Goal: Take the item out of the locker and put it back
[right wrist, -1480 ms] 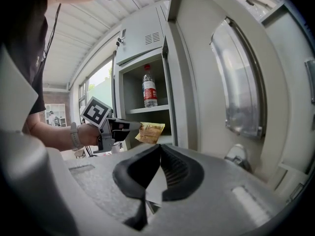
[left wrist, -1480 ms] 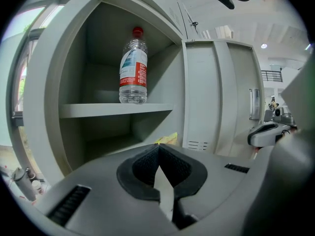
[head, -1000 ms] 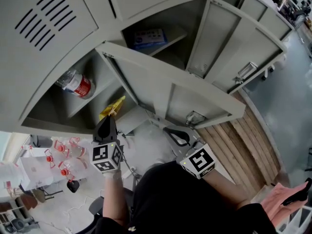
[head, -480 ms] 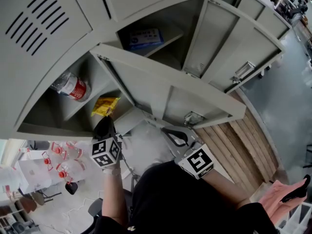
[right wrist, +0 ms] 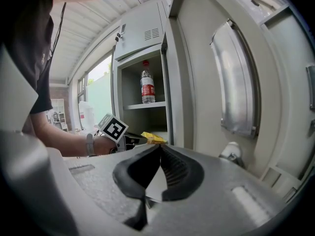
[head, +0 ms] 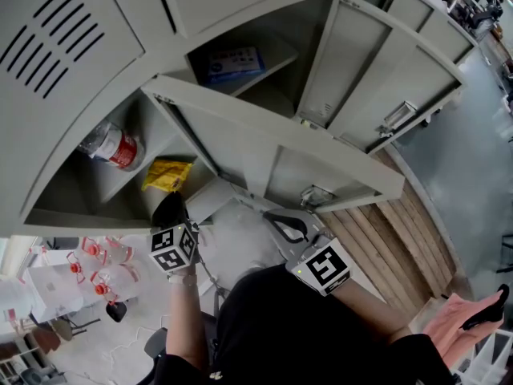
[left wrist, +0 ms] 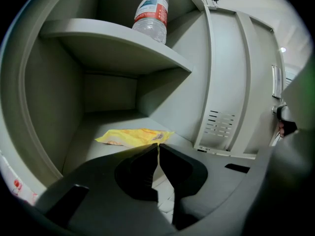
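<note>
Your left tongs (left wrist: 158,146) pinch a flat, crinkled yellow packet (left wrist: 133,136) lying under the locker shelf (left wrist: 113,48); right tongs (right wrist: 160,147) pressed together, empty.

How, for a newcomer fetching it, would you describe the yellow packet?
Go to the open grey locker with a water bottle on its shelf. Below that shelf, on the floor, lies the yellow packet: flat and crinkled, unlike the upright bottle.

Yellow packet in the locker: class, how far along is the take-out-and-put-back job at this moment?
Looks done: the locker door is open and the yellow packet lies on the lower compartment's floor.
In hand: the left gripper is shut on the packet's near edge; the right gripper is shut and empty.
Left: let go and draw the left gripper out.
</note>
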A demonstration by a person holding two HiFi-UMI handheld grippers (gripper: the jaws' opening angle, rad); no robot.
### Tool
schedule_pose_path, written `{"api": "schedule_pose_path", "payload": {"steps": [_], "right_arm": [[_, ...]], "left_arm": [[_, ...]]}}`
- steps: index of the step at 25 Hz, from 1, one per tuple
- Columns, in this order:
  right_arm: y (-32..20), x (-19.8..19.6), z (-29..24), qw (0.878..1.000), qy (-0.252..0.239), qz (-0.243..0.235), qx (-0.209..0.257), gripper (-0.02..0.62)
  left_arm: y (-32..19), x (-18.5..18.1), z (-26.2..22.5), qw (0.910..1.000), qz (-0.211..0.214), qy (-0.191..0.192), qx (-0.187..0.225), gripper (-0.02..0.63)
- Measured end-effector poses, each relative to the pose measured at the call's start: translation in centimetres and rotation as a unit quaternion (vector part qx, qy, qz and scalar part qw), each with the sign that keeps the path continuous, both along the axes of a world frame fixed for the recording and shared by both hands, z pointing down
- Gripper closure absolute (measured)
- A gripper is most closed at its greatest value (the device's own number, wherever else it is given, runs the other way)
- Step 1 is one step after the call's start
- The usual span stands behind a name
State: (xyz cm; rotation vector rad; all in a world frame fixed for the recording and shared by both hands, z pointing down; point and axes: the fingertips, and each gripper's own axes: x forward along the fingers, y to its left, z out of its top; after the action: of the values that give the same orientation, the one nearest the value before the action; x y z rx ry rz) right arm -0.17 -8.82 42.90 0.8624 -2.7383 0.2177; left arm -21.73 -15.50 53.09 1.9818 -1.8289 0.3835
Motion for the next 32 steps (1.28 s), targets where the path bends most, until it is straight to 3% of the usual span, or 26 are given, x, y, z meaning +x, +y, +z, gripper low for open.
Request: {"api": "schedule_pose_path", "payload": {"steps": [8,14,23,32], "right_arm": [[0.1,0.2,0.1,1.000,0.004,-0.003,0.001,0.597],[0.2,0.2,0.1,1.000,0.004,-0.004,-0.005,0.597],[0.5,0.5,0.1,1.000,0.002,-0.007,-0.005,0.597],[0.8,0.7,0.0,1.000,-0.005,-0.013,0.002,0.597]], "left_arm": [[0.0,-0.2,0.7,1.0000,-0.004,-0.001,-0.008,0.586],[0.0,-0.2,1.0,0.9999,-0.007,-0.005,-0.012,0.565],[0.2,-0.3,0.7,0.9998,-0.017,-0.009,-0.009,0.482],[1.6,-0.1,-0.4,0.9997,-0.023,-0.004,0.003,0.475]]}}
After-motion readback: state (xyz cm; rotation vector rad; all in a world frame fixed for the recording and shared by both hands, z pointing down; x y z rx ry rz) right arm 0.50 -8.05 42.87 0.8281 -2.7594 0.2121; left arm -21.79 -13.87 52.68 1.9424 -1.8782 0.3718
